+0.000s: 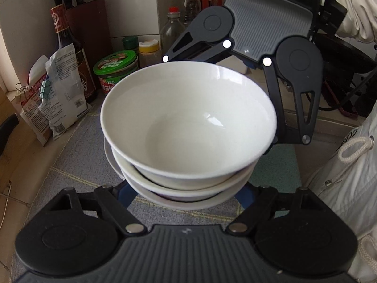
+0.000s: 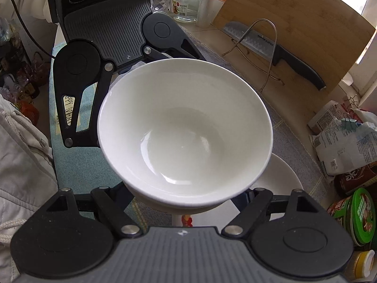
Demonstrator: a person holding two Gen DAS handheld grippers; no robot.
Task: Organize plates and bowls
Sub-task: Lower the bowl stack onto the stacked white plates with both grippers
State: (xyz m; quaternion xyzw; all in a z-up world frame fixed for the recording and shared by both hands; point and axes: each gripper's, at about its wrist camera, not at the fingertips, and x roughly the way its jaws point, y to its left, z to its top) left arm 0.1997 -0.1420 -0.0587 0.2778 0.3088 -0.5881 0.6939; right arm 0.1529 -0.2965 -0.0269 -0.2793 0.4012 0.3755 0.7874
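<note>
A nested stack of glossy white ceramic bowls [image 1: 188, 127] hung above the grey woven counter mat [image 1: 77, 165], clamped from opposite sides by the left gripper [image 1: 186, 195] and the right gripper [image 2: 186, 200]. If either hand drifted apart, the slick stack could probably tilt and slide out.

The left gripper [image 1: 186, 188] reaches in from the bottom of its own view, angled steeply down, its two fingers spread to either side of the white bowl stack [image 1: 188, 122] and hidden under it at the tips. The right gripper [image 2: 186, 195] faces it from the opposite side, tilted down likewise, fingers parted around the same stack. A pale sleeve [image 1: 353, 11] shows at the upper right of the left view.
</note>
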